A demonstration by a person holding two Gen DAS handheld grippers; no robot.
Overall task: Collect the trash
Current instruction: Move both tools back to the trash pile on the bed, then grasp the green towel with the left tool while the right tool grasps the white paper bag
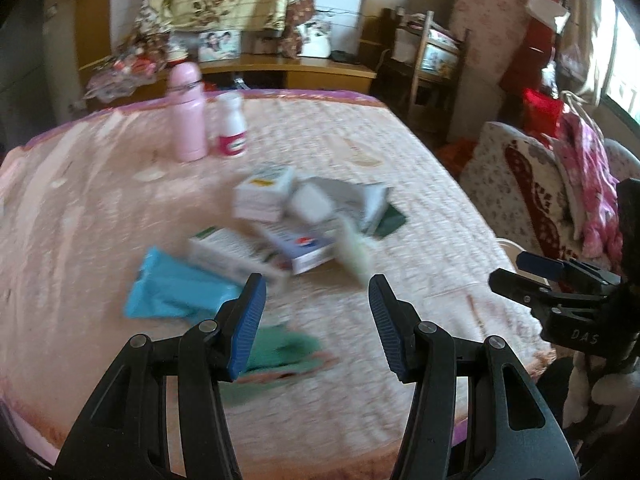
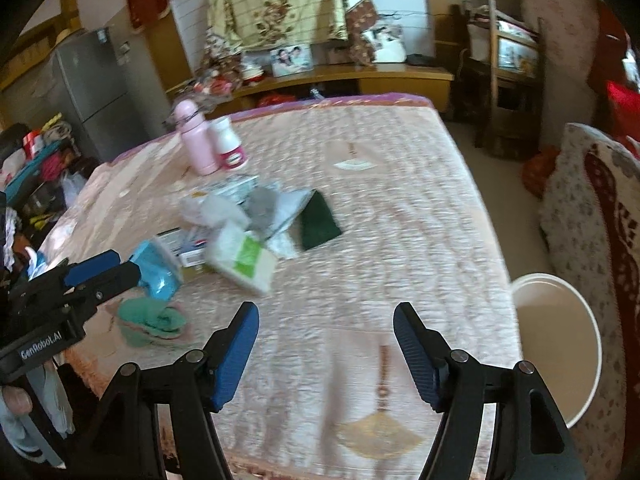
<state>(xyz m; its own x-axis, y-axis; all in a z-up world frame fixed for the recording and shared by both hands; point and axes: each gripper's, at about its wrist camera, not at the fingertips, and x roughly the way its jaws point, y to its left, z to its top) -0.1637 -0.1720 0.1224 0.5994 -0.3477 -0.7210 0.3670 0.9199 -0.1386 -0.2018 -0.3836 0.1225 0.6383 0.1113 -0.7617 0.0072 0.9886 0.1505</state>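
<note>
Over the bed [image 2: 400,220], both grippers' fingers are held parted and empty, litter pile [image 1: 280,216] at twelve o'clock of the left gripper [image 1: 318,320]; right gripper [image 2: 326,352] nearest the bucket [image 2: 560,344], presumably for dumping.

The left gripper [image 1: 317,296] pointed steeply downward, its blue-padded fingers [image 1: 247,322] parted with nothing between them. The right gripper [image 2: 325,326] angled down alongside it near the bed's near edge, fingers [image 2: 416,354] spread wider and likewise empty.
</note>
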